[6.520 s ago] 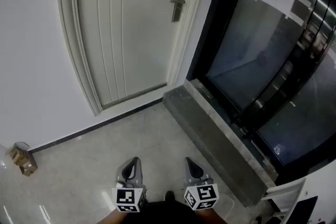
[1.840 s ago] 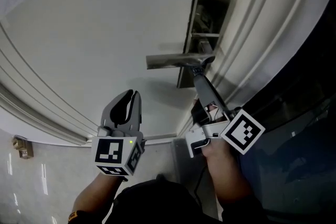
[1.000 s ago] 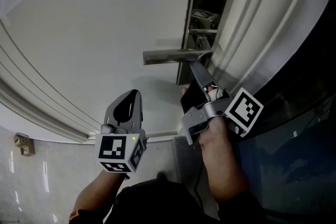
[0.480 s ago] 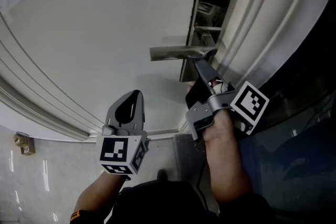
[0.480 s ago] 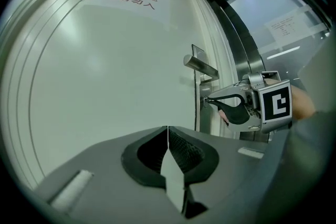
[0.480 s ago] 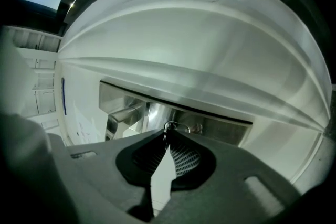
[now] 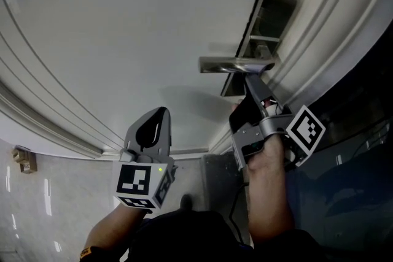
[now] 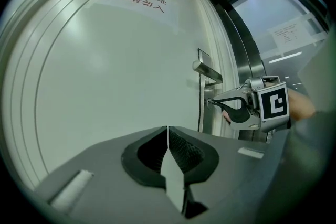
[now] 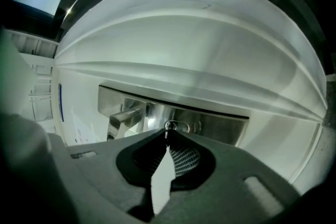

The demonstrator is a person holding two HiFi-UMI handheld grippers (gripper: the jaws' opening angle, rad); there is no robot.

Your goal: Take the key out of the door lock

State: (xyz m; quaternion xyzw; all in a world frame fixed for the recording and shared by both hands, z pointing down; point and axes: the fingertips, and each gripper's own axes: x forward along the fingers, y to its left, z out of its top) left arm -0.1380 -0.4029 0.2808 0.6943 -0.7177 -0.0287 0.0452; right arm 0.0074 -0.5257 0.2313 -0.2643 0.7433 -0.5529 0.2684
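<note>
**A:** Entry: which step is in hand?

**B:** Grip made, pull not yet done, as I judge it. The right tongs (image 9: 167, 133) are closed at the lock cylinder, just below the door handle (image 7: 235, 64). They pinch a thin dark sliver at their very tips, which I take for the key (image 9: 167, 128) seen edge-on. It sits in the lock, on the steel lock plate (image 9: 220, 122).

**A:** And the other hand?

**B:** The left tongs (image 8: 168, 132) are shut with nothing between them. They are held low, well apart from the lock, and face the door (image 7: 92, 27).

**A:** What does the next move call for?

**B:** My judgement: a straight draw back along the key's own axis, square to the plate, with the pinch kept firm. If the key is not at its release angle, it needs a turn first. I cannot tell its angle. The hold is at the tips only, so it may slip.

**A:** Do the views differ?

**B:** Only the right gripper view shows the cylinder and the closure. In the head view the right tongs' body covers the keyhole, but that view shows how far apart the two hands are. The left gripper view gives the side profile, with the tips touching the plate under the handle. It also shows a printed notice (image 8: 142, 0) high on the door.
</note>
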